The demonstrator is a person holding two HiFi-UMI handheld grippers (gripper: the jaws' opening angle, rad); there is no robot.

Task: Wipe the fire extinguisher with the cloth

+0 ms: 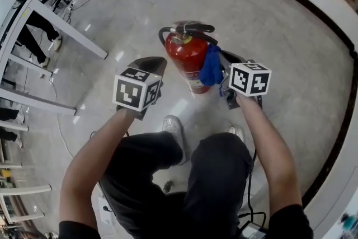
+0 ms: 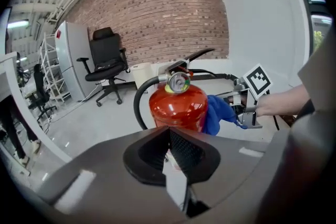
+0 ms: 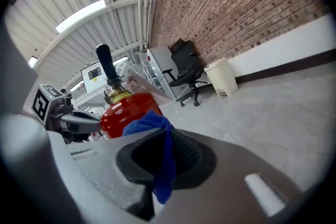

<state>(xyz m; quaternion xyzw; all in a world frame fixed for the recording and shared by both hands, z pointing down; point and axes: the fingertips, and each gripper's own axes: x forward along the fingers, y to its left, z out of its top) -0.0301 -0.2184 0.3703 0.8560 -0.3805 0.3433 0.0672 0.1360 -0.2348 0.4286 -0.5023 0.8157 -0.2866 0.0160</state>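
- Two tools: left tool (image 2: 170, 152) pressed together, empty; right tool (image 3: 164, 157) pinching the cloth (image 1: 211, 66).
- Cloth soft, limp; extinguisher (image 1: 187, 56) likely heavy, rigid, slick. Steady it at the neck.

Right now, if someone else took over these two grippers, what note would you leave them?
Left gripper: shut, empty, close to the red cylindrical fire extinguisher but not touching it.
Right gripper: shut on the blue fabric cloth, which lies against the extinguisher's side.
The extinguisher stands upright on the pale floor.
Done: cloth in hand and at the cylinder; how much is wiped cannot be told.
Left: the wiping itself.
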